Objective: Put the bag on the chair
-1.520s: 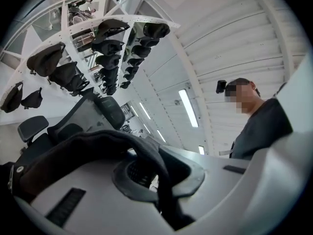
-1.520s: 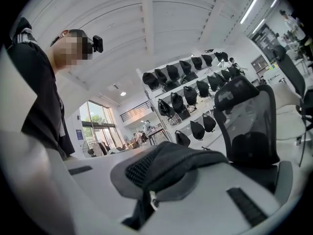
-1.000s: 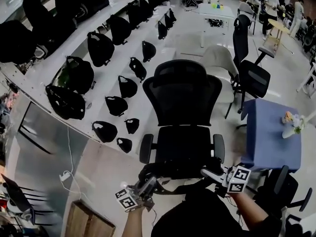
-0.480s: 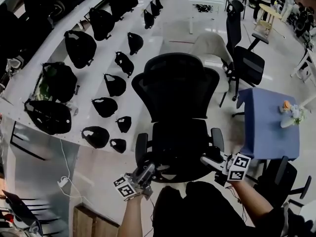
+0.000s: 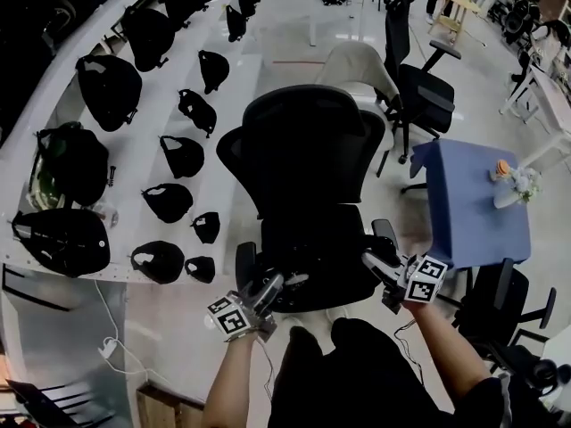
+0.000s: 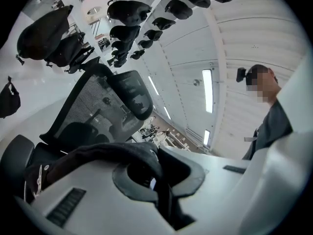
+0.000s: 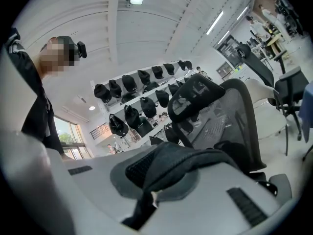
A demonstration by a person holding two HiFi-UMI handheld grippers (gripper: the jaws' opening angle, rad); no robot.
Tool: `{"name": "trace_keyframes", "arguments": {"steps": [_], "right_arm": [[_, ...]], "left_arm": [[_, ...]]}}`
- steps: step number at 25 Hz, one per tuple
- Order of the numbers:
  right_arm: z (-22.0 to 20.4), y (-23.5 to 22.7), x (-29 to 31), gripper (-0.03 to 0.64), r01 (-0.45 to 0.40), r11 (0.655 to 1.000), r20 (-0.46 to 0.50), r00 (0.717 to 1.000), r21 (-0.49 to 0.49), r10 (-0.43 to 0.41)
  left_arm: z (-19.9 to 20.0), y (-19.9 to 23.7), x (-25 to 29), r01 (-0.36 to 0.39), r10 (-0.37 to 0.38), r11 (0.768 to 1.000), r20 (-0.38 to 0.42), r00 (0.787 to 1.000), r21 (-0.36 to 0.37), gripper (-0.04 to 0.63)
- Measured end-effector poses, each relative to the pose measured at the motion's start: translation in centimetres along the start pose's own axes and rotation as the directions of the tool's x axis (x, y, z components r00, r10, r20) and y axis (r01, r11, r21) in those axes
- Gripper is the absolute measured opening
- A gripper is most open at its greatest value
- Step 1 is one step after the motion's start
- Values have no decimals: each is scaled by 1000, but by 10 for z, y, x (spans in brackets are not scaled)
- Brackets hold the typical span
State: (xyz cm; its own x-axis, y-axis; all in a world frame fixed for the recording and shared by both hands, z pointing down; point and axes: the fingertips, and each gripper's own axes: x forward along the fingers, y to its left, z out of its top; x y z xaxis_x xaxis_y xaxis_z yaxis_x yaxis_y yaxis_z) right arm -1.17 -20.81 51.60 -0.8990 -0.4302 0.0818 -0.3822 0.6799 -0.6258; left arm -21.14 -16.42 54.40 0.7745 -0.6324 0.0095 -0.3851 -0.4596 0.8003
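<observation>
A black mesh office chair [image 5: 303, 145] faces me, its seat [image 5: 312, 239] just ahead of my hands. The black bag [image 5: 326, 279] hangs low between my two grippers at the seat's front edge; against the dark seat I cannot tell whether it touches. My left gripper [image 5: 272, 283] is shut on one black strap [image 6: 98, 155], pinched between its grey pads [image 6: 132, 190]. Across the bag, the right gripper [image 5: 368, 259] is shut on the other strap [image 7: 188, 161]. Both gripper views look level at the chair's backrest [image 6: 93, 106] [image 7: 230, 111].
White stepped shelves [image 5: 236, 96] with several black bags run along the left. A blue table [image 5: 468, 203] stands at the right, with another black chair [image 5: 419, 87] and a white chair [image 5: 357, 65] behind. A cable [image 5: 107, 346] lies on the floor at lower left.
Both grippers have carried the bag forward and lower, up to the chair seat. The chair now sits closer beneath my view. Both grips stay closed.
</observation>
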Motion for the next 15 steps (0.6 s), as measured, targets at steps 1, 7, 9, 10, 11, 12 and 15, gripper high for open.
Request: {"name": "trace_keyframes", "arguments": {"steps": [1, 7, 9, 10, 11, 12, 15], "right_arm": [[1, -6, 2, 2, 9, 1000, 1, 1000, 2, -9], [-1, -36, 17, 2, 41, 999, -7, 999, 14, -41], [-3, -47, 24, 2, 49, 999, -10, 999, 24, -48], [-3, -52, 27, 2, 51, 998, -14, 999, 28, -50], [-4, -58, 30, 2, 51, 998, -19, 999, 32, -51], [-5, -63, 33, 2, 50, 998, -25, 998, 35, -50], [-9, -78, 42, 2, 46, 998, -55, 998, 40, -44]], "left_arm": [[2, 5, 4, 4, -4, 1000, -14, 1000, -1, 25], [15, 38, 24, 2, -4, 1000, -65, 998, -28, 25], [18, 49, 30, -7, 4, 999, -74, 997, -34, 25], [20, 55, 32, -12, 9, 999, -78, 997, -34, 25], [21, 62, 34, -17, 14, 999, -81, 997, -35, 25], [22, 68, 36, -24, 20, 999, -82, 996, -38, 25], [23, 85, 42, -47, 42, 997, -86, 995, -56, 25]]}}
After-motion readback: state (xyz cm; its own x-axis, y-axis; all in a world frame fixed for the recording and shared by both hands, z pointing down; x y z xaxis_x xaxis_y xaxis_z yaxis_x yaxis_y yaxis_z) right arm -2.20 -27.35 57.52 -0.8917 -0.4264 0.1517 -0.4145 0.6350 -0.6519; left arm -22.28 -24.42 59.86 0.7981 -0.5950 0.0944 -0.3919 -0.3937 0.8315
